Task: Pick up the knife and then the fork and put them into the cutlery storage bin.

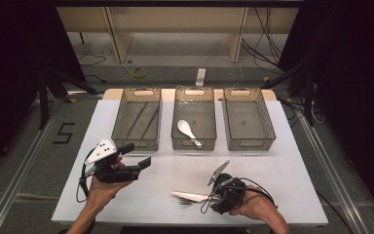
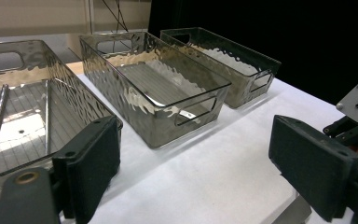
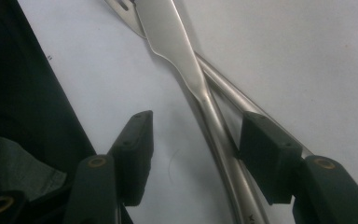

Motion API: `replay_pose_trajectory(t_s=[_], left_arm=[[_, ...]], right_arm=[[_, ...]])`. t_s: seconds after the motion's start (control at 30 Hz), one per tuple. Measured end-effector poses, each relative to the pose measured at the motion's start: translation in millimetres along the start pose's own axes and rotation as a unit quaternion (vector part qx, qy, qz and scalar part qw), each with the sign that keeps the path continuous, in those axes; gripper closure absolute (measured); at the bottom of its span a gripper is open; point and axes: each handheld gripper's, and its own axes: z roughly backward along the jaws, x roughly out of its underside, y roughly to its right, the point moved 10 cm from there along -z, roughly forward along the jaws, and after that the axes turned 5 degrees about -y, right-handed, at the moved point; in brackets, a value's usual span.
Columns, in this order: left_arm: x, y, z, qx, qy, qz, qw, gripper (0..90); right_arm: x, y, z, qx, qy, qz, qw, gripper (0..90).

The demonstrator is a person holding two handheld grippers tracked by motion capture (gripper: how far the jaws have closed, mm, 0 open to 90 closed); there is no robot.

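While the right gripper point(image 1: 213, 195) sits low at the near edge of the white table point(image 1: 282, 170) in the high view, a knife point(image 1: 190, 196) and fork lie crossed just left of it; the left gripper point(image 1: 139, 156) hovers open and empty before three trays, the middle tray point(image 1: 195, 139) holding a white spoon point(image 1: 186, 130). In the left gripper view, its jaws stand wide apart over bare table. In the right gripper view, the jaws are half open, the knife point(image 3: 186, 65) handle between them, crossing the fork point(image 3: 242, 102); whether a pad touches it I cannot tell.

High view overhead, facing forward; tool views close, low.
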Motion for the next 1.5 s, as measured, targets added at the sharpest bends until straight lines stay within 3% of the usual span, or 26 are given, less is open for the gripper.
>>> replay_pose_trajectory(t_s=[0.6,1.03,1.5], left_arm=[[0.6,1.8,-0.1,0.003,-0.001,-0.006,1.0,15.7],[1.6,1.8,-0.3,0.002,-0.004,-0.007,1.0,15.7],[2.1,1.4,-0.5,0.001,-0.006,-0.007,1.0,15.7]], right_arm=[[-2.7,4.6,-5.4,0.05,-0.03,0.027,0.9979,62.4],[-4.8,4.8,-7.1,0.039,-0.039,0.024,0.9982,70.0],[-5.0,3.8,-7.4,0.033,-0.048,0.043,0.9974,76.8]])
